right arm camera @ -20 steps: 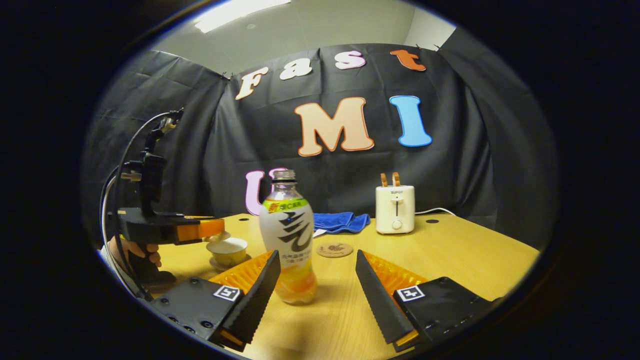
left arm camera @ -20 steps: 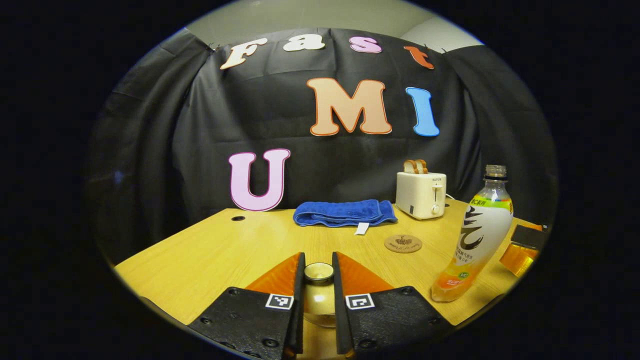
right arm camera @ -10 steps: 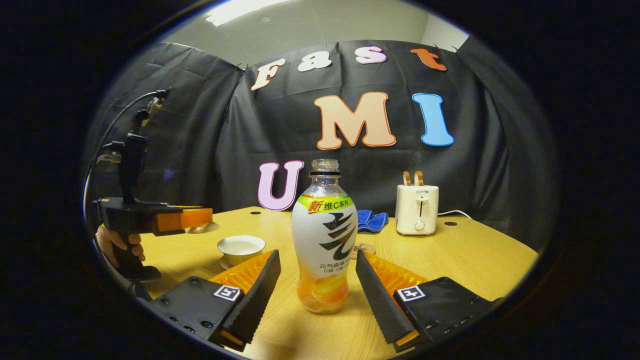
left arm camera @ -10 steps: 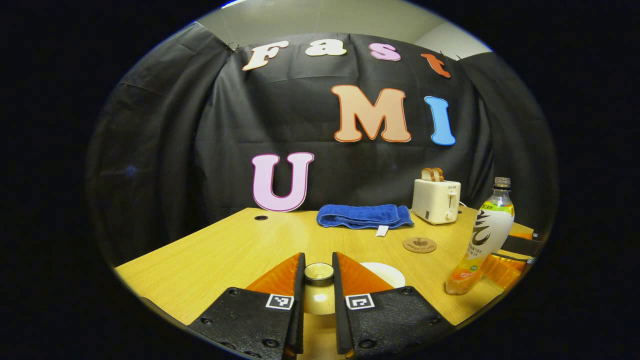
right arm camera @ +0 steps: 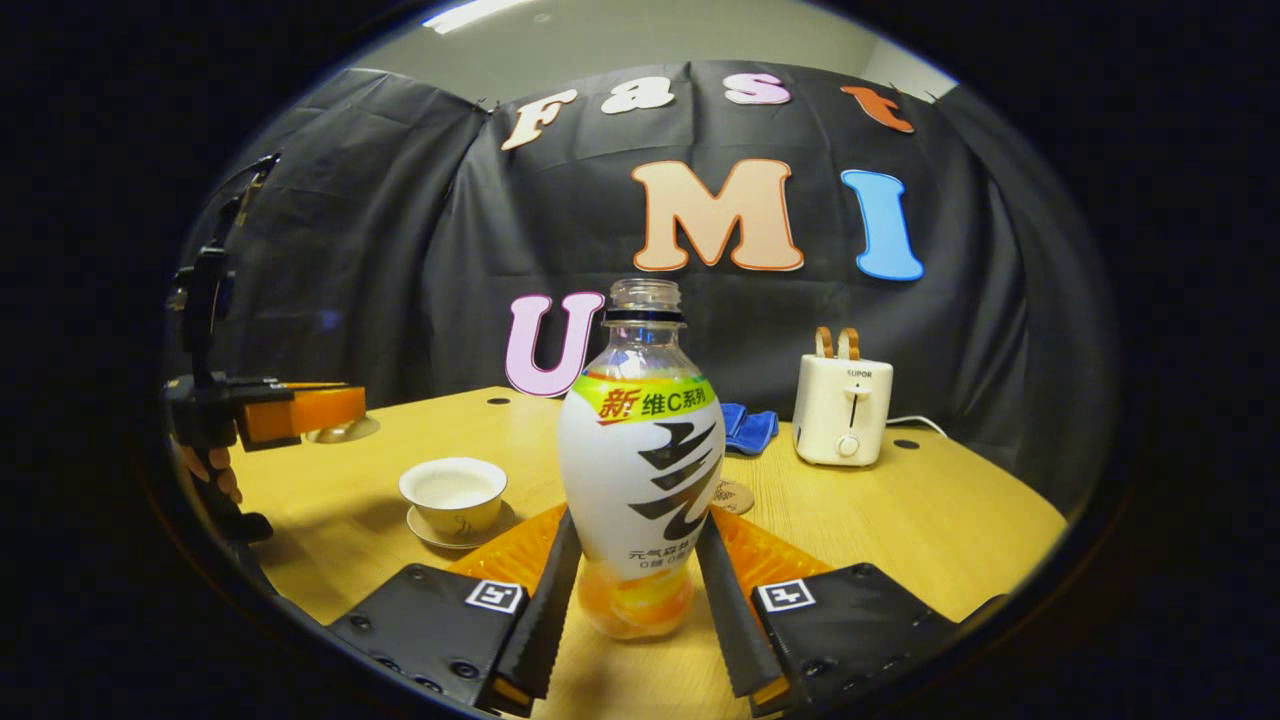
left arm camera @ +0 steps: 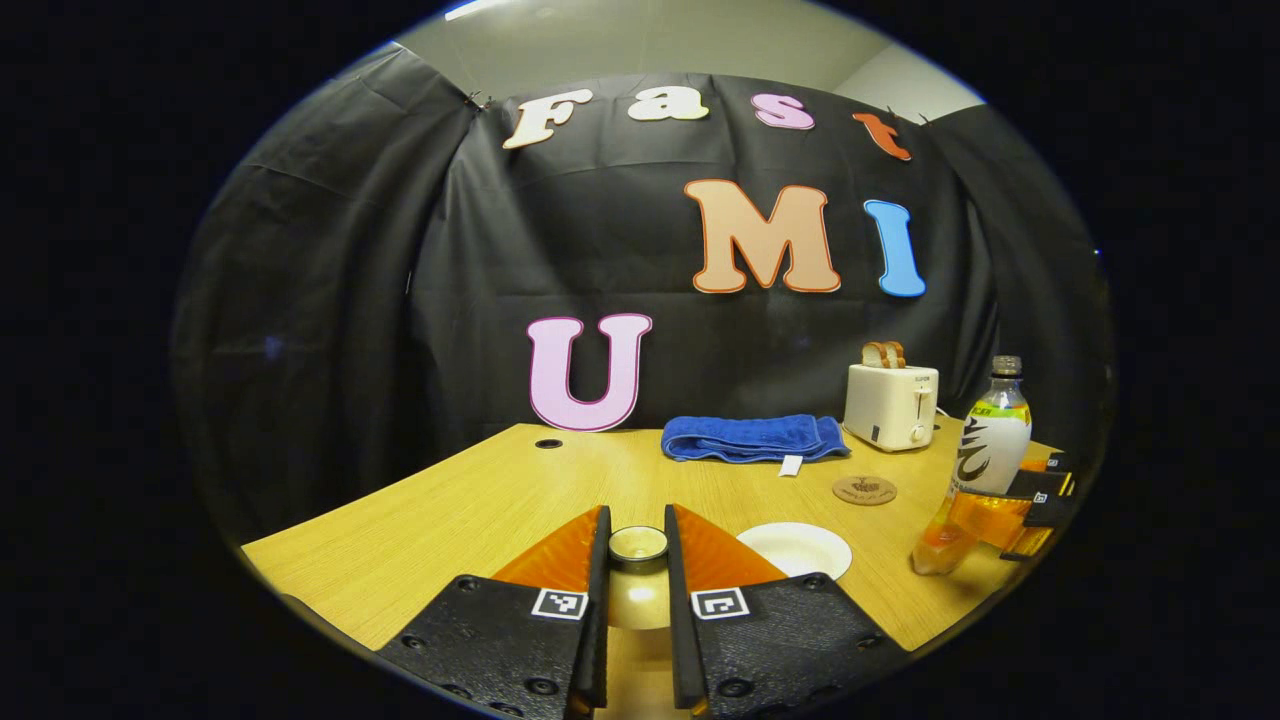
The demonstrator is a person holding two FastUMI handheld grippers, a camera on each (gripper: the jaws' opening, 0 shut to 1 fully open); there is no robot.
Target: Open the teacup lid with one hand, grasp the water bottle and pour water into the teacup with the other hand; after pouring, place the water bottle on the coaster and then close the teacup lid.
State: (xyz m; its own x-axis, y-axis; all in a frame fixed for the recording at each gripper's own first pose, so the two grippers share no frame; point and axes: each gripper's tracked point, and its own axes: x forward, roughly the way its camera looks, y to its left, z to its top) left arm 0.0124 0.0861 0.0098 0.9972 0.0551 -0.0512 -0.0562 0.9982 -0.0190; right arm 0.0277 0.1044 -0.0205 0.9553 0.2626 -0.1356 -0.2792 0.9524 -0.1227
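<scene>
— What stands around the bottle [right arm camera: 640, 470]?
— Toaster [right arm camera: 842, 410], towel [left arm camera: 752, 438], coaster [left arm camera: 864, 490] behind; teacup [right arm camera: 452, 492] left, on the bench [right arm camera: 900, 520].
— Grips?
— Right hand-held gripper [right arm camera: 632, 600] clamps the bottle — left hand-held gripper [left arm camera: 636, 560] pinches the lid [left arm camera: 637, 545].

coaster [right arm camera: 733, 495] mostly behind water bottle [right arm camera: 640, 470]

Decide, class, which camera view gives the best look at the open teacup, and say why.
The right gripper view: the teacup shows whole there, standing lidless on its saucer, rim and side both visible. In the left gripper view the teacup is seen from above as a pale disc, partly behind the left gripper.
</scene>
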